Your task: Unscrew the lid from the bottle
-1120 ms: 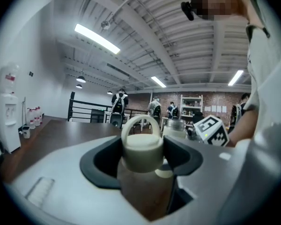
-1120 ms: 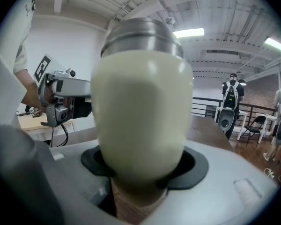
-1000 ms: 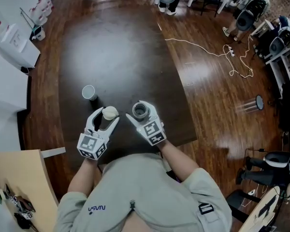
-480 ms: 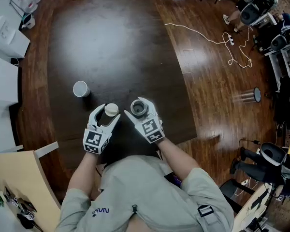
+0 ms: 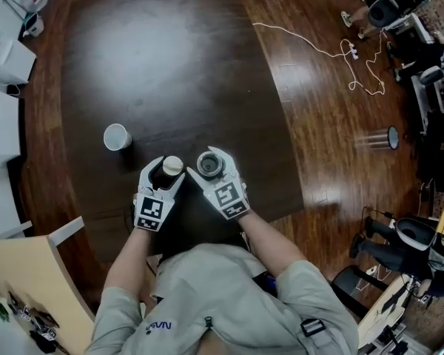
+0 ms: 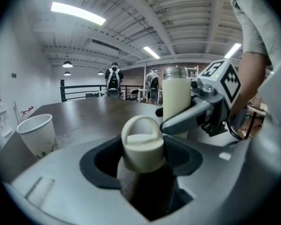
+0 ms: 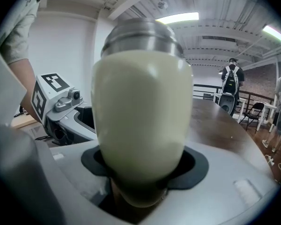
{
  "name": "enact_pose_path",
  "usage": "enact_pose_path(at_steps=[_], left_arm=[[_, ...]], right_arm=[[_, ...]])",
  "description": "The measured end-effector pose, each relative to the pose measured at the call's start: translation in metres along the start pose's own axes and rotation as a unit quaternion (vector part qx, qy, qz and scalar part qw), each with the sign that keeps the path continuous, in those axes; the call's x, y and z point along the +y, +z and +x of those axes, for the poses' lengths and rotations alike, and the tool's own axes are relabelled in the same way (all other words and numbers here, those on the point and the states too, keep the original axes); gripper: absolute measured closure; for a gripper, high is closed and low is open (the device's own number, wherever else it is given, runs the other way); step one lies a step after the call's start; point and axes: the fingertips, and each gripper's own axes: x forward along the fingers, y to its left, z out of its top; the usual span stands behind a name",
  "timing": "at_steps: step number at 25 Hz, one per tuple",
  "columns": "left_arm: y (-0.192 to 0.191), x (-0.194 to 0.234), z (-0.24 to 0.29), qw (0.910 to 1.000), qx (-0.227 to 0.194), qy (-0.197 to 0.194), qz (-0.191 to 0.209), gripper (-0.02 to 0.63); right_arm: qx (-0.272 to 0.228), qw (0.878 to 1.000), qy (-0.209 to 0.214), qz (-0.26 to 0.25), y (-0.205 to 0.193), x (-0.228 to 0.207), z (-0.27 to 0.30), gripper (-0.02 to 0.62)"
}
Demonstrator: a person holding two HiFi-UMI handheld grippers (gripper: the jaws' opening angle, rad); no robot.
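My left gripper (image 5: pixel 166 171) pinches the lid (image 6: pixel 141 146) btwn its jaws, lid already off. Right gripper (image 5: pixel 209 164) clamps the bottle (image 7: pixel 140 121) upright, mouth open, just beside the lid, over the tabletop (image 5: pixel 170 65) by its near edge. Paper cup (image 5: pixel 116 136) stands further left.

Cream bottle and lid, pale claws, dark desk.
The bottle (image 7: pixel 143 121) is cream with a brushed silver neck, and the lid (image 6: pixel 141 144) is the same cream. The left claw (image 5: pixel 166 170) and right claw (image 5: pixel 209 163) are pale grey-white, black on their inner faces, and carry black-and-white square markers. At left centre of the head view the paper cup (image 5: pixel 117 136) is white; the left gripper view shows a faint green print on it. The desk (image 5: pixel 170 65) is dark brown with a pale sheen, the floor (image 5: pixel 325 124) reddish-brown planks. The person's shirt (image 5: pixel 222 294) is grey.
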Motion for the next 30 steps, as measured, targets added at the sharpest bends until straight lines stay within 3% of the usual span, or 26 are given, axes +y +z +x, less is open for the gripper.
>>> enact_pose_path(at_steps=[9,14,20,23,30], left_arm=[[-0.03,-0.007,0.012,0.9982,0.057,-0.005,0.017,0.316],[-0.054,-0.019,0.017,0.9915,0.117,-0.031,0.047,0.328],[-0.056,-0.014,0.016,0.9893,0.139,-0.041,0.012,0.314],[-0.058,-0.013,0.013,0.9868,0.154,-0.049,-0.002,0.211],[-0.057,0.006,-0.008,0.9881,0.149,-0.025,-0.027,0.207]], right_arm=[[-0.007,1.0,0.003,-0.006,-0.003,0.004,-0.001,0.295],[0.003,1.0,-0.002,-0.03,-0.005,0.002,-0.003,0.295],[0.013,0.999,0.017,-0.026,-0.007,0.008,0.001,0.292],[0.008,1.0,0.027,-0.013,-0.006,0.011,0.001,0.278],[0.016,0.999,0.031,0.012,-0.006,0.006,0.004,0.24]])
